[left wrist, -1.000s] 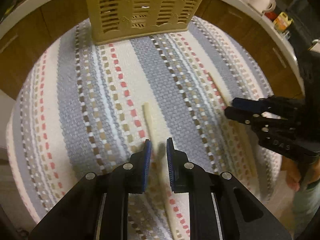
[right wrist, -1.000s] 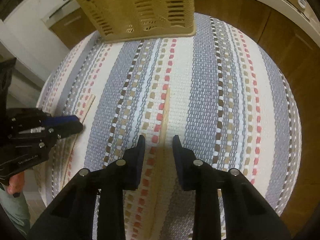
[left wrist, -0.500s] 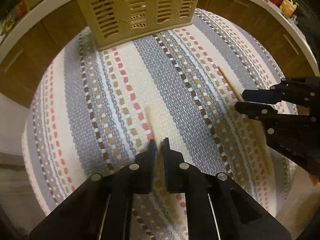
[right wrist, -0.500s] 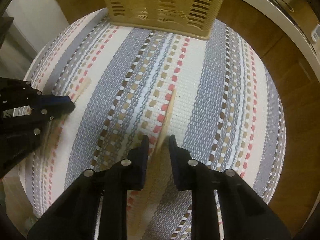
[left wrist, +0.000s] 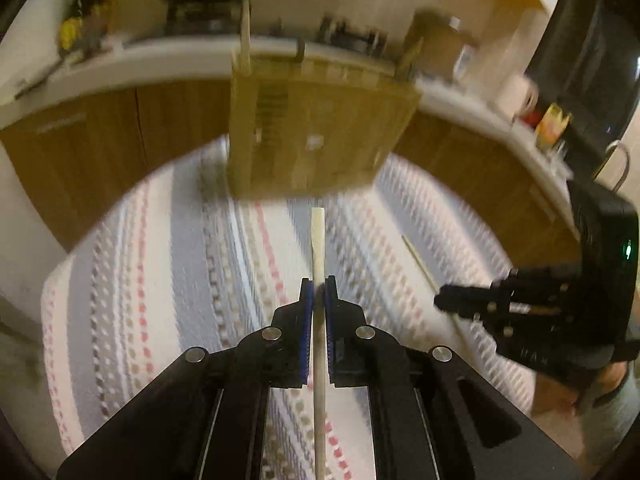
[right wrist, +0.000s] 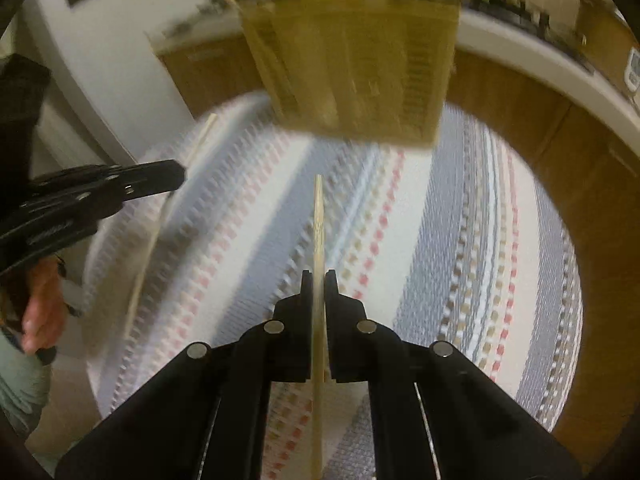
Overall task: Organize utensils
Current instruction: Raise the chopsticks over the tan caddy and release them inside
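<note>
Now the left gripper (left wrist: 316, 284) pinches a pale stick (left wrist: 318, 232) pointing to twelve o'clock; the right gripper (right wrist: 318, 276) pinches a flat stick (right wrist: 319, 216); basket (left wrist: 320, 136) beyond on the cloth (left wrist: 180, 260).

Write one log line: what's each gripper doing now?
left gripper: shut on pale stick | right gripper: shut on wooden stick | both sticks lifted off cloth | basket: ahead

two pale sticks (left wrist: 318, 240) (right wrist: 319, 216), each tool-clamped
</note>
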`<state>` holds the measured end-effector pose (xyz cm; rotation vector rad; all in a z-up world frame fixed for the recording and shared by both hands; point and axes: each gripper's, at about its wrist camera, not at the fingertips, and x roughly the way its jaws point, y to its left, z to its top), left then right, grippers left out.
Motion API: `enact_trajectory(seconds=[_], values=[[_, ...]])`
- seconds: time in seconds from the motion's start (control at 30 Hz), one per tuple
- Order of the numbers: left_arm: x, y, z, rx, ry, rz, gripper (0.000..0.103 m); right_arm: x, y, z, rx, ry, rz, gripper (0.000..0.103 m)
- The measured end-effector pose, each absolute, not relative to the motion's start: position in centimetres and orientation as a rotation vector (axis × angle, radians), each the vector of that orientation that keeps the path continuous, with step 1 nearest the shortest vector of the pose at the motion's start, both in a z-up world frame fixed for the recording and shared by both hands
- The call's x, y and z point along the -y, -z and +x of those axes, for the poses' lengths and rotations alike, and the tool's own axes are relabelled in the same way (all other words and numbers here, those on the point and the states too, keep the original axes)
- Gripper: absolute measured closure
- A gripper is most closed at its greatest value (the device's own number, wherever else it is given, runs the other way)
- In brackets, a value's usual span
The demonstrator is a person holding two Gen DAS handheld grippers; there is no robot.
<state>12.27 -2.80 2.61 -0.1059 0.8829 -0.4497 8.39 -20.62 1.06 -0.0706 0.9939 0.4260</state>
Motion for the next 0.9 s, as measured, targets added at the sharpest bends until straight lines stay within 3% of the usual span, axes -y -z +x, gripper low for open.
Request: enact_trajectory(seconds=[0.27, 0.9], values=[[0.6, -8.9, 10.4, -0.577, 0.483, -0.188, 0.099, 22.0, -6.3, 8.0, -0.726, -0.443, 0.003, 0.099], [0.3, -19.8, 13.3, -0.182, 0.417, -0.221, 0.099, 23.5, -18.8, 11.8, -0.316, -0.436, 0.091, 0.099]])
